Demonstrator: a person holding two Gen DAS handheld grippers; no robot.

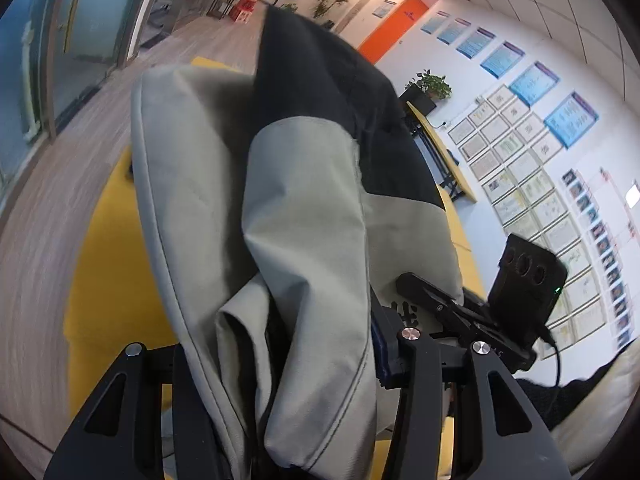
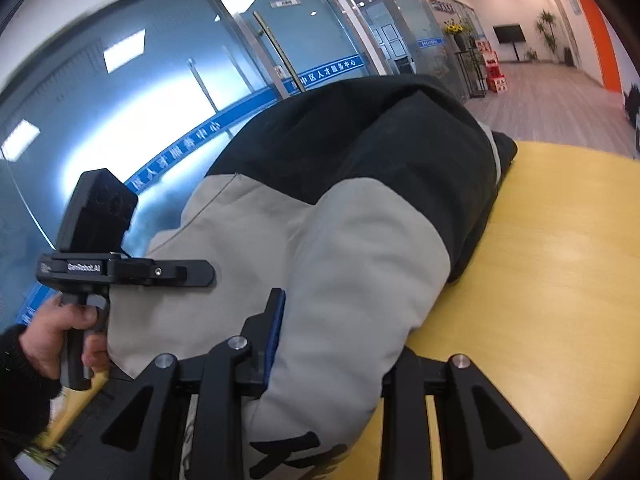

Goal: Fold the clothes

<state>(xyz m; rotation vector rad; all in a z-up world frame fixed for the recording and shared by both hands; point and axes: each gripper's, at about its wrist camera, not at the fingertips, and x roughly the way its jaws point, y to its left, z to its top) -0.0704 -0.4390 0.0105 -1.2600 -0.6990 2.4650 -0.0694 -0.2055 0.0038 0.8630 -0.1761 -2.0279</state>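
The grey-and-black jacket (image 1: 304, 208) fills the middle of both wrist views and hides most of what lies behind it. In the left wrist view the left gripper (image 1: 288, 412) has a thick fold of the grey cloth bunched between its two black fingers; the fingertips themselves are covered by the fabric, so the pads cannot be seen, but the cloth is clamped there and hangs lifted above the yellow table (image 1: 108, 280). The black upper part of the garment rises toward the far edge of the table and blocks the corridor beyond.

In the right wrist view the right gripper (image 2: 328, 364) stands at a narrow opening with a grey padded section of the same jacket (image 2: 360, 248) pressed between a blue-padded finger (image 2: 276, 328) and the opposite finger, which the cloth conceals. Black printed characters on the grey cloth are cut off at the lower edge. The jacket's black end rests on the yellow table (image 2: 560, 280).

At the left of that view a hand (image 2: 60, 336) in a dark sleeve grips the handle of the left gripper (image 2: 120, 268); its fingertips are buried behind the garment. The background is motion-blurred.
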